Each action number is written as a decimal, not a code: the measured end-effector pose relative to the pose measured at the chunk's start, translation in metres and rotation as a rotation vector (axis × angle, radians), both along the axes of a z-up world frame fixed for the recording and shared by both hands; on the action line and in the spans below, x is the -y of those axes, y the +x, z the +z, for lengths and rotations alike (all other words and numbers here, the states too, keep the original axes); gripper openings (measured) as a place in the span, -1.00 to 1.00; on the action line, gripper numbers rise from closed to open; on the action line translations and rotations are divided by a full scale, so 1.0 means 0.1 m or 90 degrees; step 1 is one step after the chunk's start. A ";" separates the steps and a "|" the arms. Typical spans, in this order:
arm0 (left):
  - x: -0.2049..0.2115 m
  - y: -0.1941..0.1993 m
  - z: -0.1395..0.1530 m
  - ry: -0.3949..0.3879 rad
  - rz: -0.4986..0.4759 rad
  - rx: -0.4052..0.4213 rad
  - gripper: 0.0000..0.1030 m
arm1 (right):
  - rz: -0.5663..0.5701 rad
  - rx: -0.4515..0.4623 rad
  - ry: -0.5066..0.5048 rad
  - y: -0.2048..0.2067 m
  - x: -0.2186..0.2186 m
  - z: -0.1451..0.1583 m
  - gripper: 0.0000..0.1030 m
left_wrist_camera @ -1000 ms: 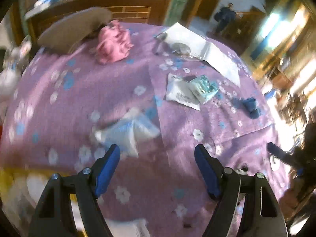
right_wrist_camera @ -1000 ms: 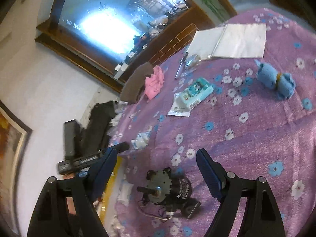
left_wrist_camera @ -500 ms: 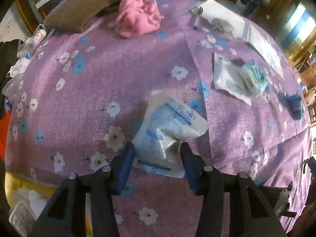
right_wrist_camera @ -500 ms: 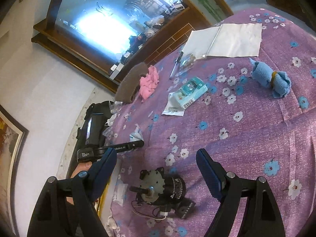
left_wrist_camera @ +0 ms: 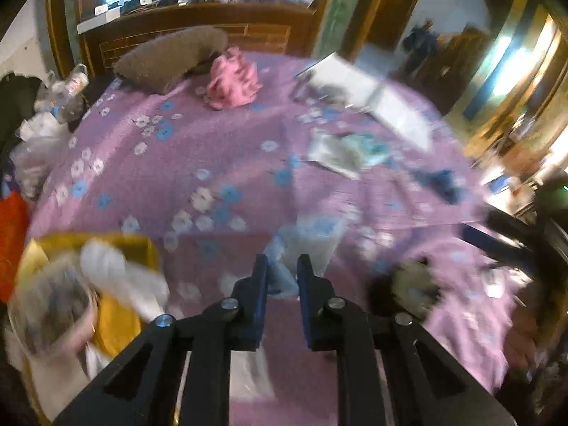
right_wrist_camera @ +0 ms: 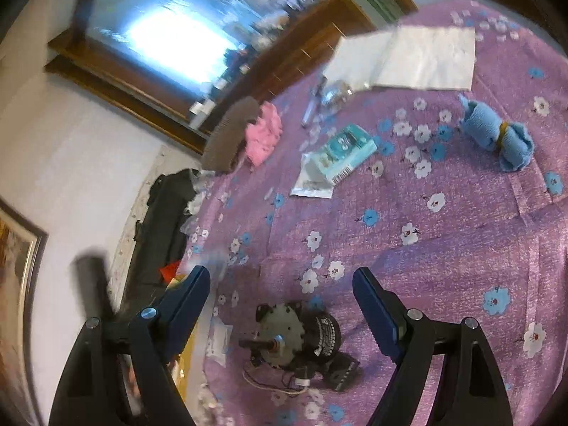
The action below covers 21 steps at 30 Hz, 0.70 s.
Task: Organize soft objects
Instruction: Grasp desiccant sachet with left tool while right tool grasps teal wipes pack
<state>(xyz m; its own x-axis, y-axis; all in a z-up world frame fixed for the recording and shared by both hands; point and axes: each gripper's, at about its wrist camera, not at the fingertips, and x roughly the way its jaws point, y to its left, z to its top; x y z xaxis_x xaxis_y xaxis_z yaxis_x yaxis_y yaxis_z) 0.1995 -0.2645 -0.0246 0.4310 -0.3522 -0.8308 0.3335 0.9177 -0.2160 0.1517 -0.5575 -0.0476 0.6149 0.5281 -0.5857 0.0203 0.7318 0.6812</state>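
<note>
So the left tongs [left_wrist_camera: 281,277] have just been closing and now they're pinched narrow on a crinkly white-and-blue plastic packet [left_wrist_camera: 305,238], which sticks out past the tips, lifted off the purple flowered bedspread [left_wrist_camera: 198,142]. The left view is pretty blurry, so I can't read the packet at all. Down to the left of those tongs sits a yellow bin [left_wrist_camera: 117,323] with white and clear wrappers in it.

The right tongs [right_wrist_camera: 280,284] are spread wide with nothing between them, hanging over the bedspread. Just ahead of them, between the two fingers, lies a black motor [right_wrist_camera: 298,333] with thin wires. Further ahead is a teal tissue pack [right_wrist_camera: 346,151] lying on a white pouch [right_wrist_camera: 309,181], and off to the right of those a rolled blue cloth [right_wrist_camera: 497,135] with a band round it. Far ahead on the left: a pink cloth [right_wrist_camera: 264,135] next to a brown cushion [right_wrist_camera: 230,131], and white sheets [right_wrist_camera: 426,58] at the far edge.
</note>
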 end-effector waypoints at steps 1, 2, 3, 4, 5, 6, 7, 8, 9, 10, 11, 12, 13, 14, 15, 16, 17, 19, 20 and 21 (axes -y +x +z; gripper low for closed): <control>-0.04 -0.07 0.02 -0.018 0.005 -0.007 -0.73 | 0.003 -0.013 -0.016 0.10 -0.02 0.04 0.67; -0.05 -0.11 0.01 -0.029 0.006 -0.018 -0.73 | 0.010 -0.016 -0.033 0.21 -0.05 0.09 0.67; -0.06 -0.12 0.00 -0.044 0.006 -0.018 -0.73 | 0.018 -0.013 -0.048 0.29 -0.08 0.13 0.67; -0.06 -0.13 -0.03 -0.048 0.009 -0.016 -0.73 | 0.031 -0.009 -0.066 0.40 -0.11 0.17 0.67; -0.05 -0.13 -0.07 -0.038 0.012 -0.020 -0.74 | 0.036 -0.006 -0.082 0.51 -0.13 0.18 0.67; -0.04 -0.15 -0.10 -0.031 0.012 -0.023 -0.74 | 0.037 -0.005 -0.096 0.61 -0.14 0.18 0.67; -0.03 -0.17 -0.13 -0.034 0.006 -0.021 -0.75 | 0.037 -0.012 -0.108 0.72 -0.14 0.15 0.67; -0.05 -0.20 -0.15 -0.032 0.010 -0.020 -0.87 | 0.036 -0.025 -0.115 0.85 -0.12 0.10 0.67; -0.07 -0.25 -0.17 -0.028 0.016 -0.018 -0.95 | 0.026 -0.033 -0.116 0.96 -0.09 0.04 0.67; -0.07 -0.29 -0.18 -0.027 0.010 -0.009 -0.95 | 0.016 -0.043 -0.112 1.06 -0.06 -0.02 0.67; -0.08 -0.32 -0.19 -0.023 0.010 -0.003 -0.95 | 0.015 -0.053 -0.109 1.15 -0.04 -0.07 0.67; -0.10 -0.36 -0.24 -0.012 0.023 -0.009 -0.95 | 0.022 -0.056 -0.116 1.26 -0.04 -0.12 0.67; -0.11 -0.37 -0.28 -0.015 0.018 -0.015 -0.95 | 0.019 -0.059 -0.129 1.33 -0.05 -0.15 0.67; -0.13 -0.38 -0.33 -0.026 0.010 -0.028 -0.95 | 0.012 -0.077 -0.142 1.43 -0.04 -0.22 0.67; -0.16 -0.40 -0.36 -0.033 0.018 -0.035 -0.87 | 0.015 -0.089 -0.145 1.52 -0.04 -0.28 0.67; -0.20 -0.43 -0.38 -0.039 0.030 -0.032 -0.75 | 0.016 -0.086 -0.164 1.60 -0.05 -0.32 0.67; -0.21 -0.45 -0.39 -0.041 0.031 -0.025 -0.33 | 0.010 -0.087 -0.194 1.64 -0.05 -0.34 0.67; -0.24 -0.50 -0.37 -0.062 0.035 -0.014 0.23 | -0.010 -0.108 -0.247 1.75 -0.06 -0.44 0.67; -0.24 -0.51 -0.37 -0.067 0.036 -0.014 0.30 | -0.004 -0.115 -0.241 1.78 -0.05 -0.49 0.67; -0.23 -0.52 -0.36 -0.068 0.028 -0.013 0.30 | -0.008 -0.110 -0.245 1.79 -0.07 -0.50 0.70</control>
<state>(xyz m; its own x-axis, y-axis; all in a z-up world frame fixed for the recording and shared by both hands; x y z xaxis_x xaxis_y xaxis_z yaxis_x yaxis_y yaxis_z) 0.1476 -0.2420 -0.0607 0.4315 -0.4200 -0.7983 0.2875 0.9029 -0.3196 0.3308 -0.5506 -0.0971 0.4958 0.2435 -0.8336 0.1201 0.9314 0.3435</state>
